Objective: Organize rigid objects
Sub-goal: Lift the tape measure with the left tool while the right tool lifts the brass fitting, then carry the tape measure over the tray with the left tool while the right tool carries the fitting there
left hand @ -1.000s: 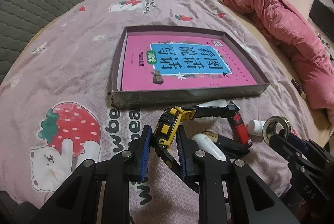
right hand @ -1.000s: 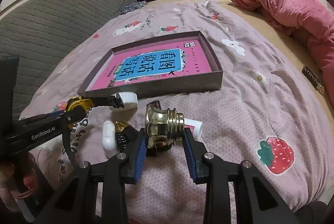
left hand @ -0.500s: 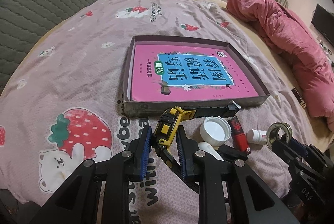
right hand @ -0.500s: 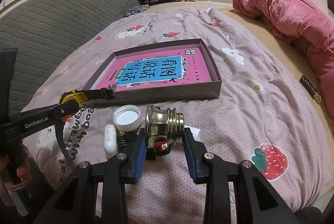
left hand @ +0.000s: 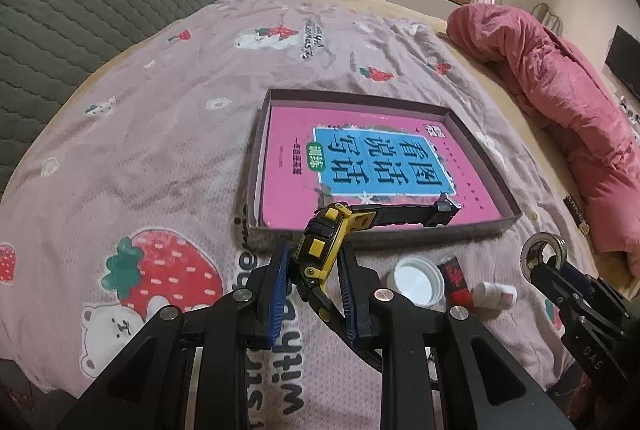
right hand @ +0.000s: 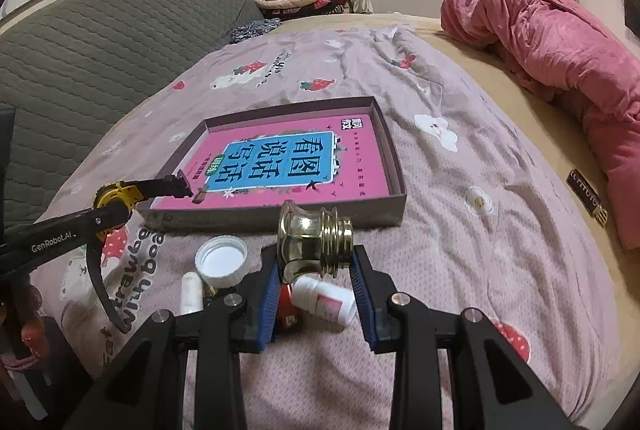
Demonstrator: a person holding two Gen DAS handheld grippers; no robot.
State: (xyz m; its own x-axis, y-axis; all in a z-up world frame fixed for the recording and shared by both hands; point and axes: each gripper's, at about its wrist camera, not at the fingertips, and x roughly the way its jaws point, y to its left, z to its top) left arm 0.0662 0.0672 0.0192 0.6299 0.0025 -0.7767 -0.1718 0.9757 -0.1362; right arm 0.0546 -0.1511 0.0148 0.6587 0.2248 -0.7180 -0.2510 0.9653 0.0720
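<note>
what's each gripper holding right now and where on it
Left gripper: yellow-and-black watch, gripped at its case, strap sticking out. Right gripper: brass fitting, clamped across its sides.

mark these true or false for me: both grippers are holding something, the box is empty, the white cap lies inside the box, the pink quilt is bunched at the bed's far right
1. Both grippers hold something. True: the left gripper is shut on the yellow-and-black watch, the right gripper on the brass fitting.
2. The box is empty. False: a pink book lies in it.
3. The white cap lies inside the box. False: it rests on the bedsheet in front of the box.
4. The pink quilt is bunched at the right. True.
</note>
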